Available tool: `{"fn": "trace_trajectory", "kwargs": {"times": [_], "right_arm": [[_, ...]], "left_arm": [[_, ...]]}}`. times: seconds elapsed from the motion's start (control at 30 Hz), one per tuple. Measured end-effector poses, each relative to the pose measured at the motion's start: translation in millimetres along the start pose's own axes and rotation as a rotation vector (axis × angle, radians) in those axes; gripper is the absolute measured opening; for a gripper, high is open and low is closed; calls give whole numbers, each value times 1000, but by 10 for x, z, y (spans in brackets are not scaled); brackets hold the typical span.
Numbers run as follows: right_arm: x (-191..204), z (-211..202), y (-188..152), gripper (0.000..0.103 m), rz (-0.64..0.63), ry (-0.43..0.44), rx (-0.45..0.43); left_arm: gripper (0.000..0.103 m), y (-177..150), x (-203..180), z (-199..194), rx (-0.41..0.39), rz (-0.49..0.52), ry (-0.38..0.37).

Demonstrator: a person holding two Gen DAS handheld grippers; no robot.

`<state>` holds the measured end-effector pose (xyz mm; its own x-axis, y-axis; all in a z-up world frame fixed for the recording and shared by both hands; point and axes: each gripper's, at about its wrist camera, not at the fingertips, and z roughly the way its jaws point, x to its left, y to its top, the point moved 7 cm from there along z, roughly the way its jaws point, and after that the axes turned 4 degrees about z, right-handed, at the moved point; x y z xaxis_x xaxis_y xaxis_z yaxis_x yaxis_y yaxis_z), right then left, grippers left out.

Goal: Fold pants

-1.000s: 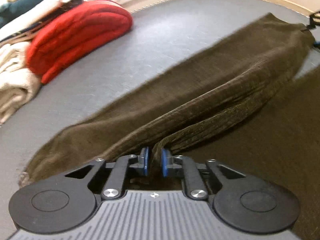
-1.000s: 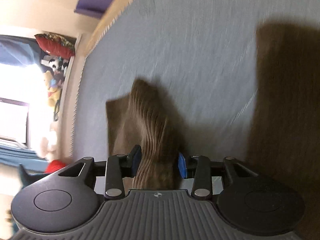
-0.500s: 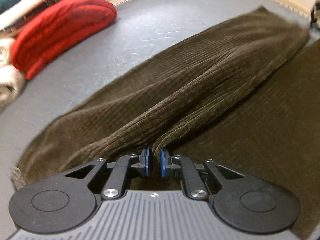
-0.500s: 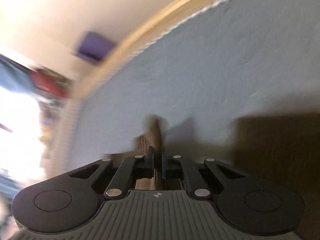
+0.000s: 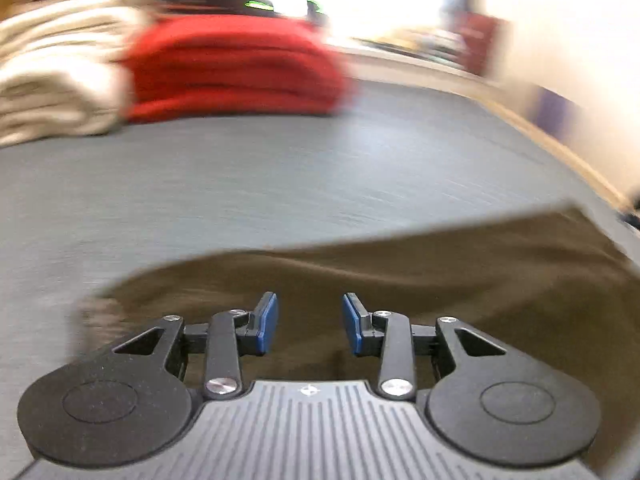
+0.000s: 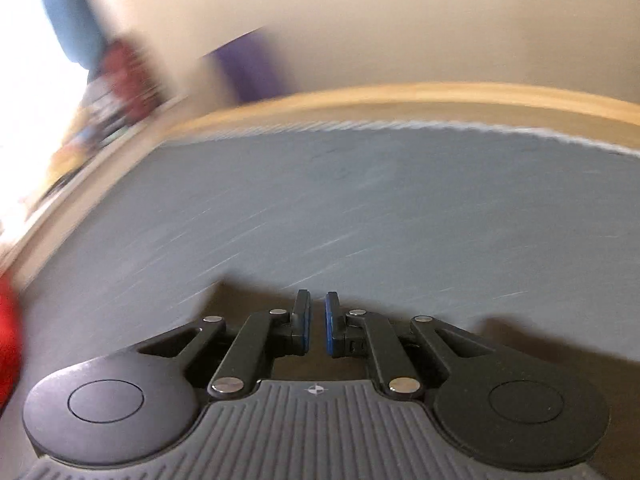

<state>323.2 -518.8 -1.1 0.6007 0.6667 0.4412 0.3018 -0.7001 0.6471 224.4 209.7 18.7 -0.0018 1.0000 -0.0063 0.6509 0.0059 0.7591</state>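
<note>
The dark brown corduroy pants [image 5: 400,276] lie flat on the grey table surface [image 5: 280,184], filling the lower part of the left wrist view. My left gripper [image 5: 308,322] is open and empty just above the pants' near edge. In the right wrist view my right gripper [image 6: 317,322] has its pads a narrow gap apart with nothing visible between them. Only a thin dark strip of pants [image 6: 224,300] shows under its fingers. Both views are motion-blurred.
A folded red garment [image 5: 236,68] and cream folded clothes [image 5: 52,80] are stacked at the far left of the table. A wooden rim [image 6: 400,100] bounds the grey surface [image 6: 360,208] ahead of the right gripper, with a wall behind.
My left gripper let go of the pants fold and opened; the fabric now lies flat. My right gripper no longer has cloth between its pads. Both cameras tilted up toward the table's far side.
</note>
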Motion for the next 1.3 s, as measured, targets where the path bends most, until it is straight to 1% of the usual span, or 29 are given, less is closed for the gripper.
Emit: {"fn": "trace_trajectory", "kwargs": {"times": [0.03, 0.07, 0.1, 0.13, 0.17, 0.2, 0.23, 0.27, 0.37, 0.43, 0.47, 0.57, 0.6, 0.63, 0.7, 0.73, 0.77, 0.8, 0.83, 0.87, 0.9, 0.97, 1.03, 1.1, 1.17, 1.2, 1.23, 1.27, 1.3], "right_arm": [[183, 38, -87, 17, -35, 55, 46], [405, 82, -216, 28, -74, 124, 111], [574, 108, -327, 34, -98, 174, 159], [751, 147, -416, 40, -119, 211, 199], [918, 171, -533, 41, -147, 241, 241], [1049, 160, -650, 41, -171, 256, 274], [1187, 208, -724, 42, -185, 262, 302], [1296, 249, -798, 46, -187, 264, 324], [1516, 475, -951, 48, -170, 218, 368], [1505, 473, -1093, 48, -174, 173, 363], [1494, 469, -1201, 48, -190, 133, 360], [1461, 657, -1313, 48, -175, 32, 351], [1501, 666, -1324, 47, -185, 14, 324], [1544, 683, -1340, 46, -227, -16, 294], [1685, 709, -1423, 44, -370, -88, 239], [1725, 715, -1456, 40, -413, -121, 210], [1734, 716, -1462, 33, -437, -142, 187], [1745, 722, -1461, 28, -459, -158, 167], [1747, 721, -1448, 18, -482, -173, 147], [1743, 741, -1452, 11, -501, -179, 126], [1737, 757, -1427, 9, -508, -178, 112], [1732, 780, -1375, 6, -500, -150, 93], [1754, 784, -1286, 5, -484, -111, 69], [1806, 760, -1145, 5, -446, -46, 19], [1866, 737, -1008, 5, -440, 0, -47], [1882, 745, -975, 5, -442, 4, -54], [1884, 780, -989, 6, -447, 4, -24], [1858, 894, -1069, 8, -465, -9, 75], [1820, 954, -1119, 10, -491, -37, 134]], "left_arm": [[41, 27, 244, 50, 2, -50, 45], [44, 46, 479, 106, 8, -101, 86], [49, 59, 692, 163, 14, -141, 131], [51, 65, 917, 224, 20, -179, 184], [57, 84, 1125, 259, 26, -208, 208], [70, 80, 1300, 321, 38, -243, 228], [76, 66, 1416, 396, 55, -275, 250], [81, 32, 1538, 462, 79, -303, 265], [83, -65, 1787, 593, 140, -356, 261], [83, -113, 1857, 677, 164, -386, 232], [83, -126, 1880, 711, 168, -393, 222], [83, -202, 1940, 806, 194, -380, 190], [83, -228, 1918, 836, 199, -368, 188], [83, -243, 1904, 855, 204, -358, 188], [83, -260, 1892, 888, 204, -358, 177], [83, -254, 1903, 913, 198, -358, 173], [78, -243, 1906, 923, 193, -347, 169], [64, -246, 1824, 958, 188, -329, 163], [62, -217, 1782, 969, 179, -304, 153], [52, -198, 1753, 971, 172, -265, 168], [43, -173, 1716, 975, 162, -228, 170], [39, -82, 1646, 929, 110, -167, 199], [39, 12, 1659, 814, 42, -192, 213], [40, 87, 1665, 785, -7, -203, 228], [43, 102, 1660, 889, 23, -203, 232], [52, 67, 1676, 959, 62, -216, 247], [60, 30, 1708, 1002, 110, -241, 267], [71, 0, 1756, 1028, 148, -279, 285], [74, 4, 1782, 959, 139, -302, 302]]}}
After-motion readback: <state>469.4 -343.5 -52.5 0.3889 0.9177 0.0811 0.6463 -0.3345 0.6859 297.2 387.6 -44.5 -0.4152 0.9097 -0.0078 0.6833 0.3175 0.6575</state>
